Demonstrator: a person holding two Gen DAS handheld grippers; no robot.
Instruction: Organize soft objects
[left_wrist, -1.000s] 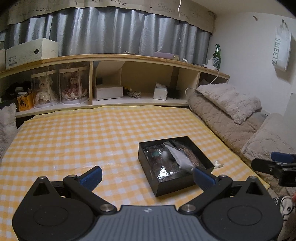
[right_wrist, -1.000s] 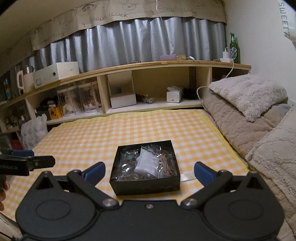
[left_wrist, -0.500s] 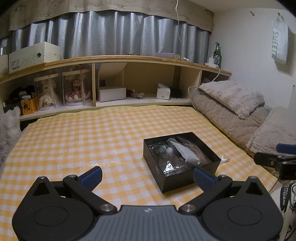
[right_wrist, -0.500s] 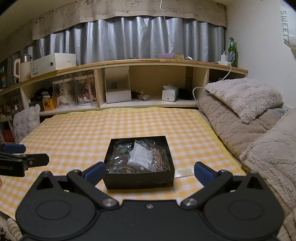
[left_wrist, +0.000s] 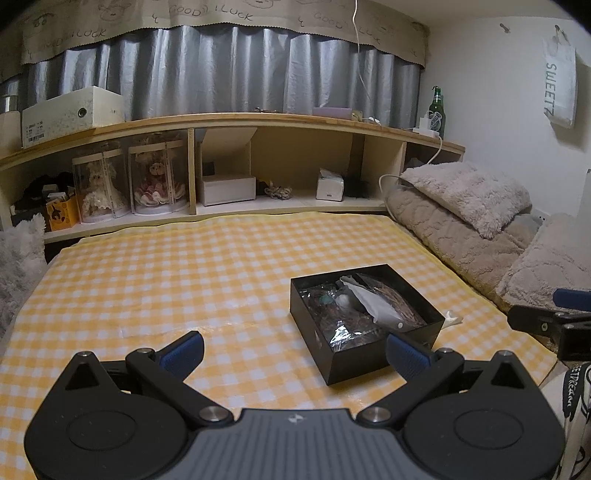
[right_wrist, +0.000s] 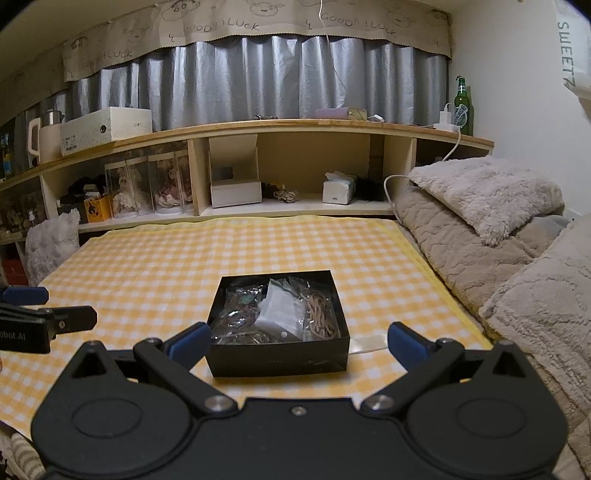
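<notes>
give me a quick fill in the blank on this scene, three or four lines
The black box sits on a yellow and white ____ cloth.
The box has no ____ on it, so the plastic packets inside show.
The jaws of both the left gripper and the right gripper are ____.
A ____ bottle stands on the shelf top.

Missing words: checked; lid; open; green

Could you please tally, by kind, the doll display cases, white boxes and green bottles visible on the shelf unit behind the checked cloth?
Doll display cases: 2
White boxes: 3
Green bottles: 1
Total: 6
</notes>
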